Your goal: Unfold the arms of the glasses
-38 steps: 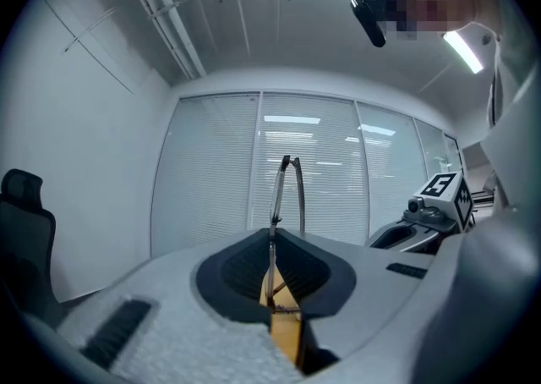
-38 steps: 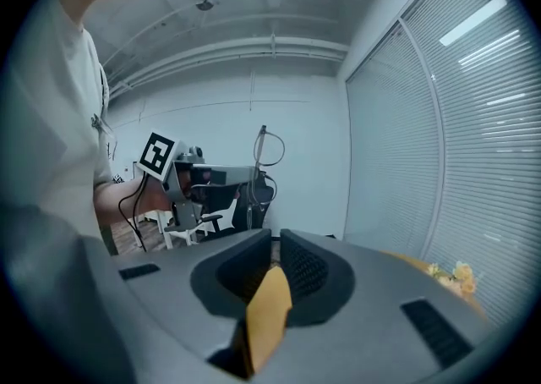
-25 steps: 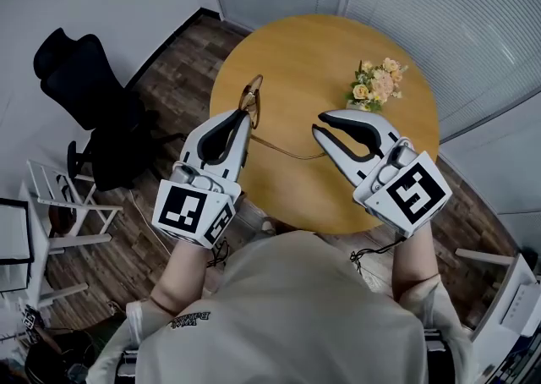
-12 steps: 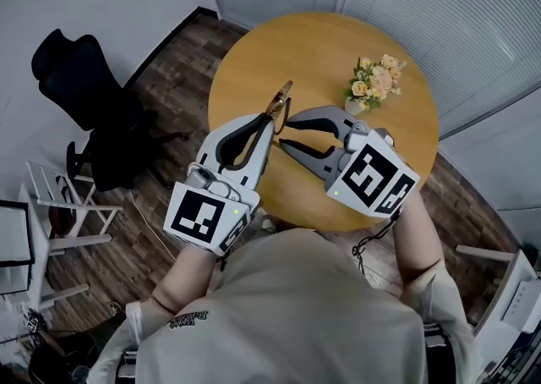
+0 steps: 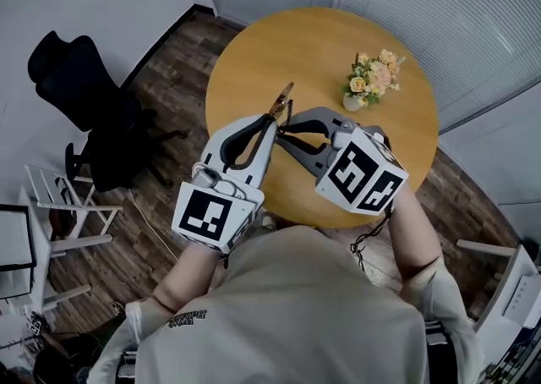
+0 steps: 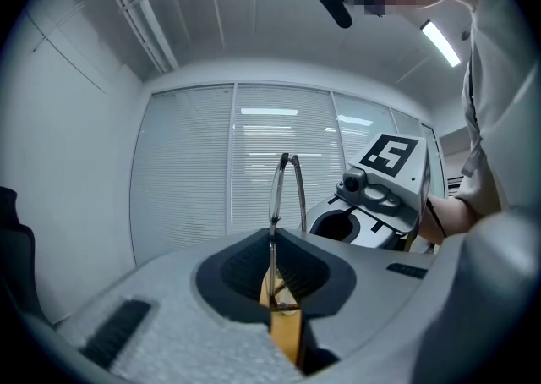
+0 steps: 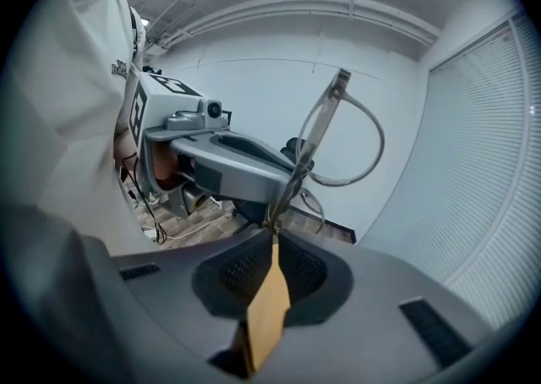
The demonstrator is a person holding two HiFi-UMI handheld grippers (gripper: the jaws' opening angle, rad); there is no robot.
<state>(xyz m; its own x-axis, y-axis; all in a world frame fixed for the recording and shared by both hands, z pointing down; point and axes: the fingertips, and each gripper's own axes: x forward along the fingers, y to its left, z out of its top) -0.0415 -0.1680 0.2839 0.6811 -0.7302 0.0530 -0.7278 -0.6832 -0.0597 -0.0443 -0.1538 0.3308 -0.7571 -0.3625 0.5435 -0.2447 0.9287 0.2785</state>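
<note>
We hold the glasses (image 5: 281, 101) up in the air over the near part of the round tabletop (image 5: 321, 40), well clear of the small bunch of flowers (image 5: 373, 79), so nothing gets in the way when an arm swings.

The left gripper (image 5: 271, 119) has its jaws almost together, pinched on the thin frame. In the left gripper view the glasses (image 6: 286, 188) stand up out of the slot between those jaws, edge-on to us. This looks like the steadying grip: it keeps the front of the glasses fixed.

The right gripper (image 5: 284, 130) comes in from the other side, its tips touching the same spot. In the right gripper view its jaws are drawn close too, nipping a thin metal piece low on the glasses (image 7: 315, 133), near where the rims hang off. Whether that piece is the arm itself or the hinge end, we cannot tell.

We judge that the arms are still folded and the unfolding is about to start.
</note>
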